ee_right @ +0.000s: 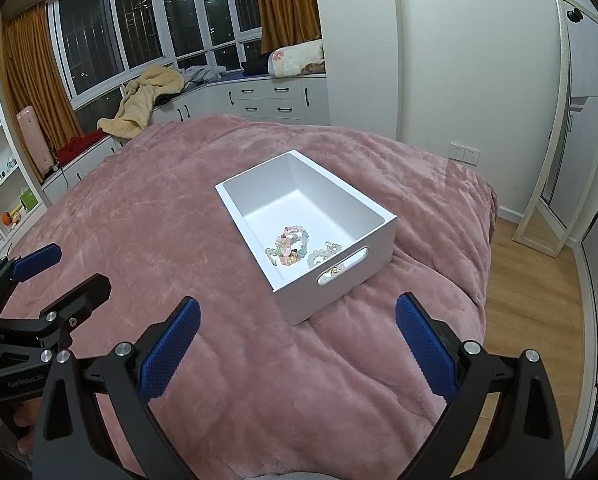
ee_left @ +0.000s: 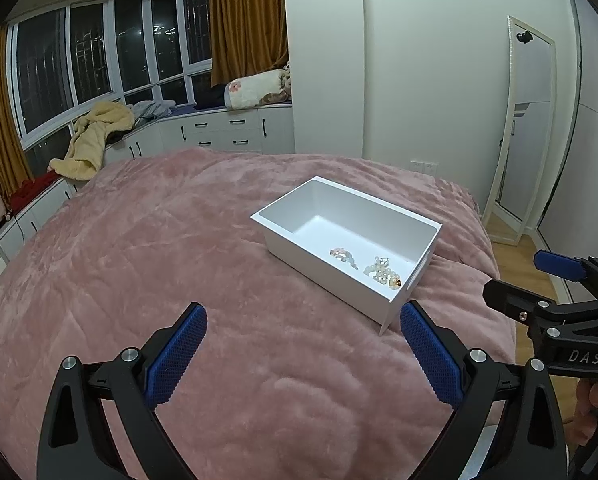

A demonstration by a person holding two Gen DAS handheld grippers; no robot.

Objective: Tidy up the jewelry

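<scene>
A white open box (ee_left: 395, 210) (ee_right: 359, 248) with a handle slot sits on the pink bedspread (ee_left: 179, 240) (ee_right: 159, 220). Inside lie a multicoloured bead bracelet (ee_right: 289, 246) (ee_left: 343, 256) and a pale bead bracelet with a charm (ee_left: 383, 272) (ee_right: 323, 254). My left gripper (ee_left: 303, 344) is open and empty, hovering over the bed in front of the box. My right gripper (ee_right: 297, 340) is open and empty, also in front of the box. Each gripper shows at the edge of the other's view, the right one (ee_left: 515, 280) and the left one (ee_right: 75, 268).
White drawers (ee_left: 227, 128) under the windows hold a yellow blanket (ee_left: 95, 136) and clothes. A standing mirror (ee_left: 527, 128) leans on the right wall. Shelves (ee_right: 3, 176) stand at the left. Wooden floor (ee_right: 531, 280) lies past the bed's right edge.
</scene>
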